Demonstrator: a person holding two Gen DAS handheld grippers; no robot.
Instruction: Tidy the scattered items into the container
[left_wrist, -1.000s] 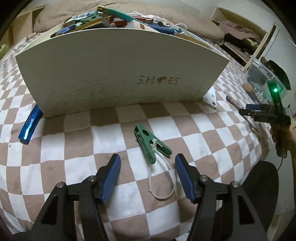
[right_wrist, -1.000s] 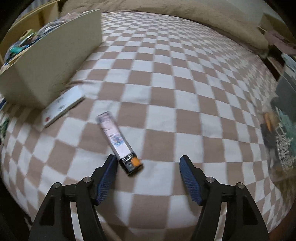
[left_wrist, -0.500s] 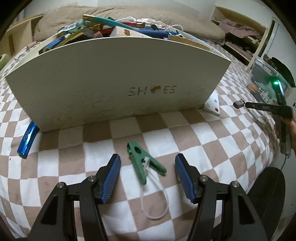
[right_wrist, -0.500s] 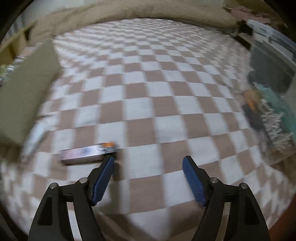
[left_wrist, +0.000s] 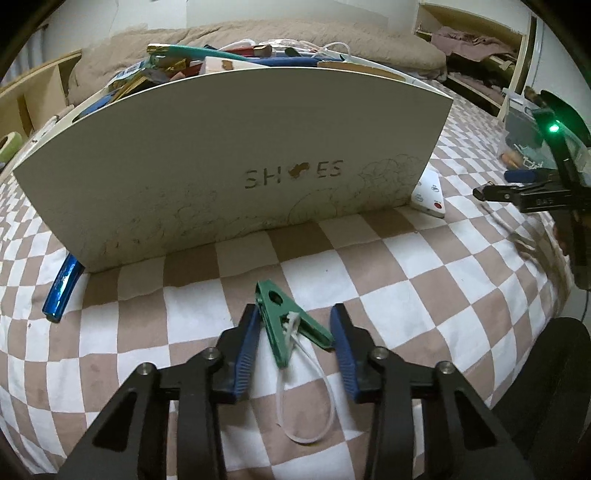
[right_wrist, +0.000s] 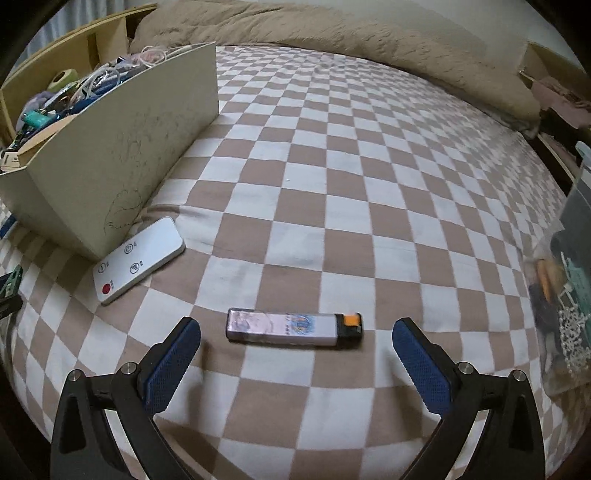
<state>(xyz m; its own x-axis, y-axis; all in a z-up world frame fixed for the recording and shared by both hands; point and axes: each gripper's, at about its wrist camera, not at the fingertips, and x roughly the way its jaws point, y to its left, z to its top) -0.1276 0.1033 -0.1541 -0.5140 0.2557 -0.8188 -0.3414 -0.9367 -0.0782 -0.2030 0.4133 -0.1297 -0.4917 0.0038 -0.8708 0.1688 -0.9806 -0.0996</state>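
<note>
A green clothes peg with a white cord loop lies on the checked bed cover between the blue pads of my left gripper, which is open around it; the left pad touches it. The cream shoe box, full of items, stands just beyond. My right gripper is open wide, with a lighter lying crosswise between its fingertips. A white remote lies by the box corner; it also shows in the left wrist view.
A blue metallic tube lies at the box's left end. A clear plastic bin of small items stands off the bed's right edge. A beige blanket lies along the far side. The right gripper shows in the left wrist view.
My left gripper has moved forward and narrowed around the green peg. My right gripper has swung round so that the lighter lies crosswise between its open fingers.
</note>
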